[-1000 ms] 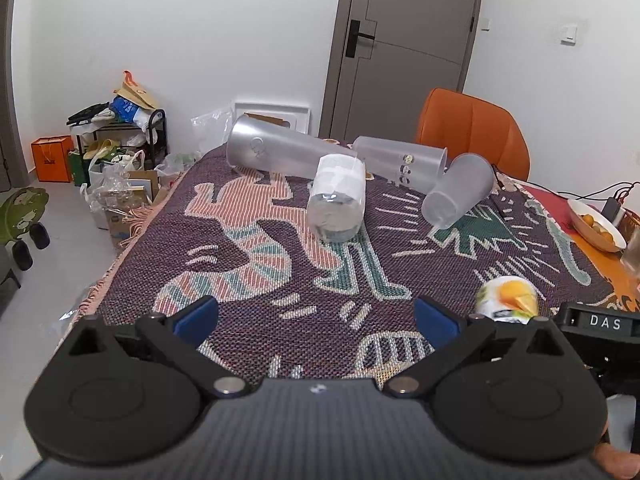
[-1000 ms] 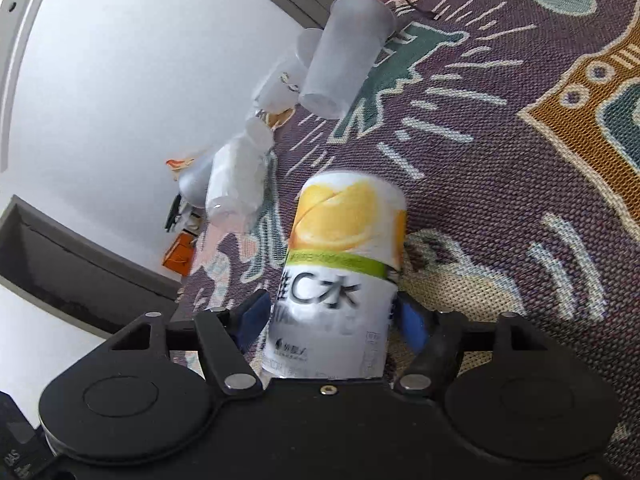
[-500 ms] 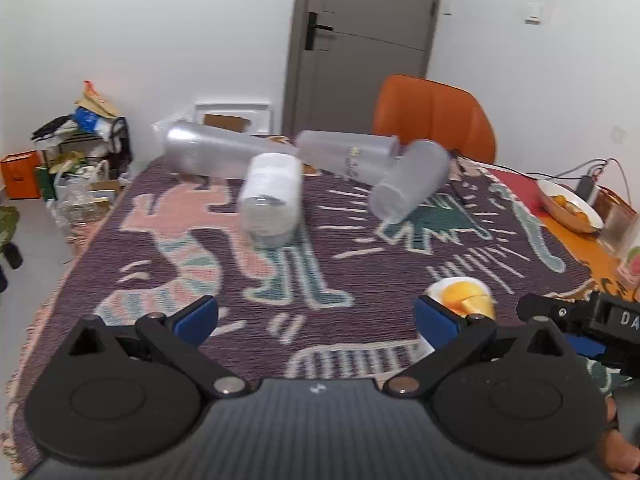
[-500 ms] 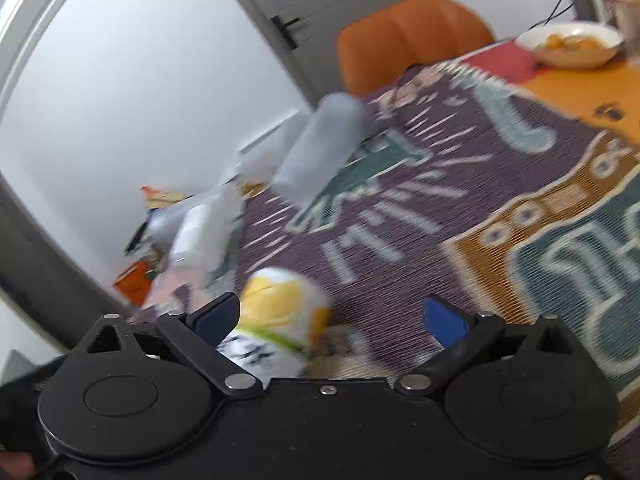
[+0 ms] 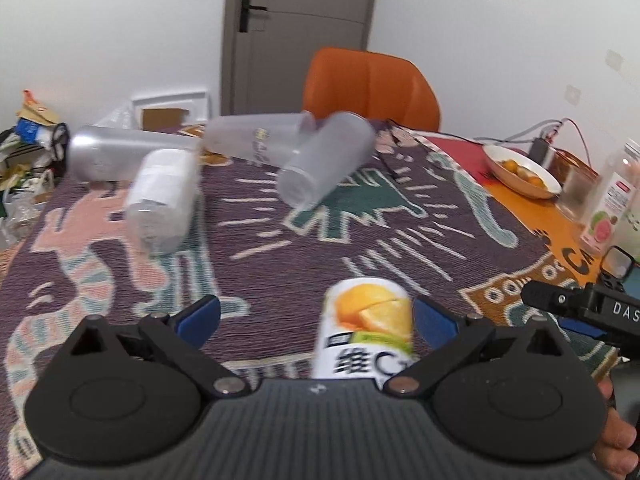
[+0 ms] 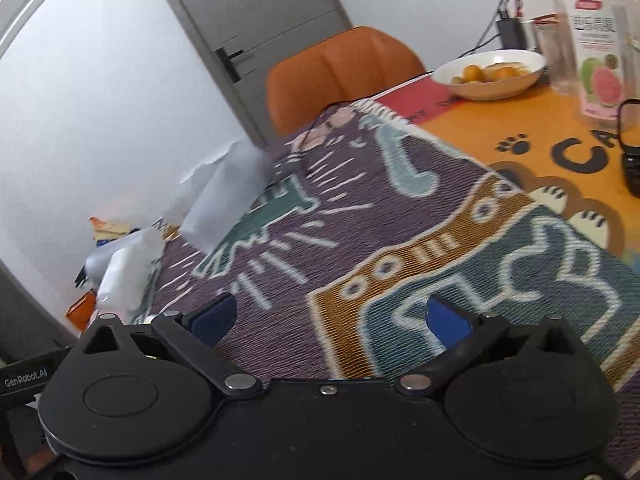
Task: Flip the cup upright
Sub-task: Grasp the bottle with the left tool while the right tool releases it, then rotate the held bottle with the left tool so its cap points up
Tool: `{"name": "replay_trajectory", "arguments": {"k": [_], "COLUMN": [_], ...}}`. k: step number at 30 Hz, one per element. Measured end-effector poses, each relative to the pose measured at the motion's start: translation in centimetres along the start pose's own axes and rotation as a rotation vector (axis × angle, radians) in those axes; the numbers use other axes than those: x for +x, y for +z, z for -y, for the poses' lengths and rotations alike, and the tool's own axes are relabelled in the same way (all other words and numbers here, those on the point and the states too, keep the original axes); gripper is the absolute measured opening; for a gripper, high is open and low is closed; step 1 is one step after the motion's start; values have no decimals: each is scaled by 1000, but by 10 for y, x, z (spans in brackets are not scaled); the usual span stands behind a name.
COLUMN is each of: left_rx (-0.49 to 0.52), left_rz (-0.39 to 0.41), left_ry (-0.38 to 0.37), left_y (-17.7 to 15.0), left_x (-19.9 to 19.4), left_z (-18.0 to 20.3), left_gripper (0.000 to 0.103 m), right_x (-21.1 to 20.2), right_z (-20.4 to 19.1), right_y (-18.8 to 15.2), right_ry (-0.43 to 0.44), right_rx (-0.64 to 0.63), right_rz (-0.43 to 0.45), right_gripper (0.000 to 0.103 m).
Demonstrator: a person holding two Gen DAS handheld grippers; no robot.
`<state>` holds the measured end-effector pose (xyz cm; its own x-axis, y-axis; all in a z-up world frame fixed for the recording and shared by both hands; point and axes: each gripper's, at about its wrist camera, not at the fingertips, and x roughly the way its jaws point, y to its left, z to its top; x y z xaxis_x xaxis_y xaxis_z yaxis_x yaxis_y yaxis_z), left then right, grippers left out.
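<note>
An orange-printed cup (image 5: 368, 336) stands upright on the patterned cloth (image 5: 280, 272), between the fingers of my open left gripper (image 5: 318, 320), nearer the right finger and untouched. Several frosted cups lie on their sides farther back: one (image 5: 326, 162) mid-table, one (image 5: 256, 140) behind it, a white-wrapped one (image 5: 162, 200) and a silver one (image 5: 120, 154) at the left. My right gripper (image 6: 328, 316) is open and empty above the cloth; its body shows in the left wrist view (image 5: 584, 308). The nearest frosted cup (image 6: 228, 196) is far ahead of it.
An orange chair (image 5: 370, 88) stands behind the table. A bowl of fruit (image 6: 490, 72), a guava drink bottle (image 6: 592, 40), a glass and cables sit at the right. Clutter lies on the floor at the left (image 5: 28, 152).
My right gripper has let go of the orange-printed cup, opened and swung away to the right. My left gripper has moved right, so the upright cup now stands between its fingers.
</note>
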<state>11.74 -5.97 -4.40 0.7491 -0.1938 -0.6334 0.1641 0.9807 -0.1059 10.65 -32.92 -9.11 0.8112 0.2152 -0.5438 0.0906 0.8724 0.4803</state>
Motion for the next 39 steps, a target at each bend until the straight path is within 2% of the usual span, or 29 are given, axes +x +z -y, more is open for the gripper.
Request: {"name": "replay_trajectory", "arguments": {"k": [10, 16, 18, 21, 22, 23, 30, 39], "left_rx": [42, 42, 43, 45, 40, 36, 41, 53], "left_rz": [-131, -188, -211, -243, -253, -265, -220, -97], "left_ry": [-46, -68, -71, -81, -88, -98, -108, -113], "left_y": [9, 13, 14, 15, 16, 16, 21, 33], "left_x": [38, 55, 61, 68, 70, 71, 60, 26], "left_z": [12, 14, 14, 15, 15, 15, 16, 16], "left_gripper": [100, 94, 88, 73, 64, 62, 62, 61], "right_x": [1, 0, 0, -1, -1, -1, 2, -1], "right_z": [25, 41, 45, 49, 50, 51, 48, 24], "right_y": [3, 6, 7, 8, 8, 8, 6, 2], "right_ry": [-65, -116, -123, -132, -134, -136, -126, -63], "right_rx": [50, 104, 108, 114, 116, 119, 115, 65], "right_rz": [40, 74, 76, 81, 81, 81, 67, 52], "right_gripper": [103, 103, 103, 103, 103, 103, 103, 103]}}
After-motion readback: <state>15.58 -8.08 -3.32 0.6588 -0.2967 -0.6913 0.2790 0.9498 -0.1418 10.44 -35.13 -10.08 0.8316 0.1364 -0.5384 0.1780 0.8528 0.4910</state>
